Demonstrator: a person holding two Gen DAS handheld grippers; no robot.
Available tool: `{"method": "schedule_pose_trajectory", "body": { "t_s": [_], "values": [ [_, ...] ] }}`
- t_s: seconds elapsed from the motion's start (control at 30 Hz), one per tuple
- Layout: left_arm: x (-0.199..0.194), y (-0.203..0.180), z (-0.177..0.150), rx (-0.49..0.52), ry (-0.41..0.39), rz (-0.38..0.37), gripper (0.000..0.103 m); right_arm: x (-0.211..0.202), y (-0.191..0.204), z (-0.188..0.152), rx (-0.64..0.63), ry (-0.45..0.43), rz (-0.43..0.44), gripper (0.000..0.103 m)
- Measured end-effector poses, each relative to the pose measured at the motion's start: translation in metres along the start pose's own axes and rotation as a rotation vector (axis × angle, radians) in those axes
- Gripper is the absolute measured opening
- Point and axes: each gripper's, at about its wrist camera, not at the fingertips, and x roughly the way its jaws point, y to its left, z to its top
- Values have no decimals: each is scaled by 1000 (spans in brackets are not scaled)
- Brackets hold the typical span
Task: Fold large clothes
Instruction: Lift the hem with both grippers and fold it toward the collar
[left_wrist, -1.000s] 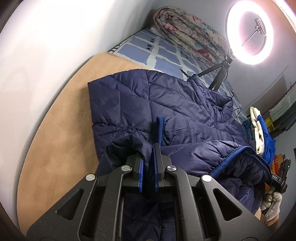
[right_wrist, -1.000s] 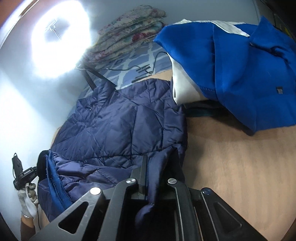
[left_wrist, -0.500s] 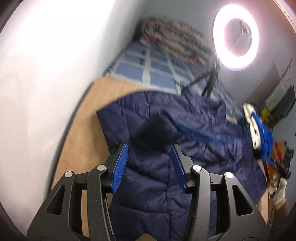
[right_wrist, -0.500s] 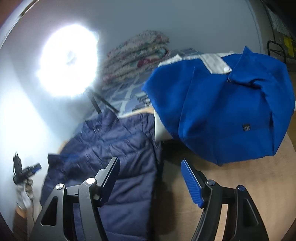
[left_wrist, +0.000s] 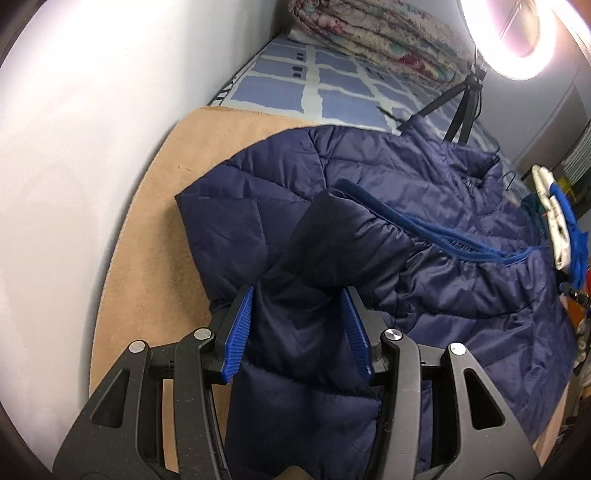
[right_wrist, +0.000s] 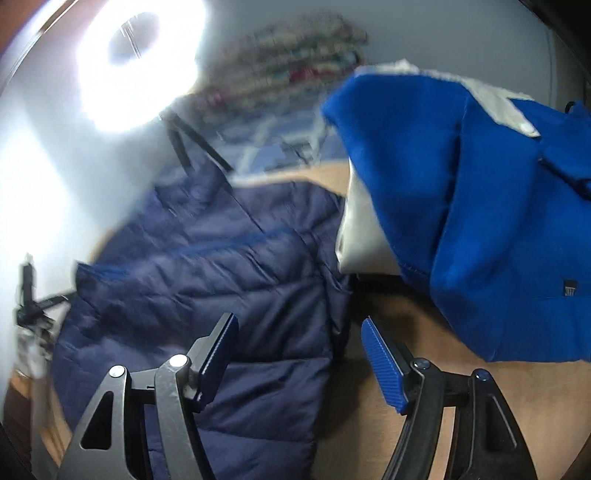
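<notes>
A navy quilted puffer jacket (left_wrist: 424, 221) lies on a tan surface (left_wrist: 147, 258), its lower part folded up so the bright blue lining edge (left_wrist: 443, 236) runs across it. My left gripper (left_wrist: 297, 328) is open, its blue pads either side of a folded sleeve end, low over the cloth. In the right wrist view the jacket (right_wrist: 221, 266) fills the lower left. My right gripper (right_wrist: 295, 354) is open and empty above the jacket's right edge; this view is blurred.
A pile of bright blue and white clothes (right_wrist: 480, 203) sits right of the jacket, also in the left wrist view (left_wrist: 561, 229). A ring light on a tripod (left_wrist: 469, 99), a checked blue sheet (left_wrist: 332, 88) and a rolled floral quilt (left_wrist: 369, 33) lie beyond. A white wall (left_wrist: 74, 147) runs along the left.
Both grippers were shut on jacket fabric a second ago. They have opened, let the fold drop onto the jacket, and the left has moved back down close to the sleeve.
</notes>
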Motion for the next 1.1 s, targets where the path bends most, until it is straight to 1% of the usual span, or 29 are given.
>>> {"method": "schedule_pose_trajectory", "body": {
  "t_s": [0.03, 0.07, 0.1, 0.17, 0.2, 0.23, 0.27, 0.33, 0.43, 0.53, 0.7, 0.8, 0.9, 1.03, 1.1],
  "values": [
    [2, -2, 0, 11, -3, 10, 48, 6, 2, 1, -5, 24, -16, 69],
    [3, -6, -1, 30, -7, 28, 43, 10, 3, 0, -12, 38, -11, 60],
    [4, -10, -2, 48, -10, 43, 39, 13, 6, -2, -24, 50, -4, 56],
    [5, -15, -3, 76, -11, 71, 25, 14, 13, -6, -58, 55, -24, 40],
    [5, -19, -5, 97, -17, 88, 21, 14, 16, -8, -75, 63, -51, 35],
    [5, -21, -6, 112, -22, 98, 14, 14, 18, -10, -83, 66, -62, 24],
    [4, -23, -7, 123, -31, 104, 10, 13, 19, -11, -90, 66, -78, 15],
    [-1, -27, -9, 147, -52, 118, 6, 7, 21, -15, -99, 60, -103, 3],
    [-11, -31, -10, 170, -89, 130, 4, -9, 30, -19, -122, 22, -106, 0],
    [-24, -30, -9, 161, -126, 135, 3, -26, 41, -19, -159, -27, -127, 0],
    [-48, -30, 4, 132, -205, 139, 2, -51, 62, -9, -236, -134, -211, 0],
    [-55, -33, 16, 134, -237, 158, 2, -59, 71, -1, -269, -191, -254, 0],
    [-55, -36, 29, 122, -259, 162, 2, -55, 73, 12, -268, -214, -290, 0],
    [-47, -38, 58, 57, -301, 163, 2, -39, 77, 29, -281, -241, -363, 0],
    [-43, -42, 72, 41, -324, 172, 2, -30, 78, 40, -280, -252, -395, 0]
  ]
}}
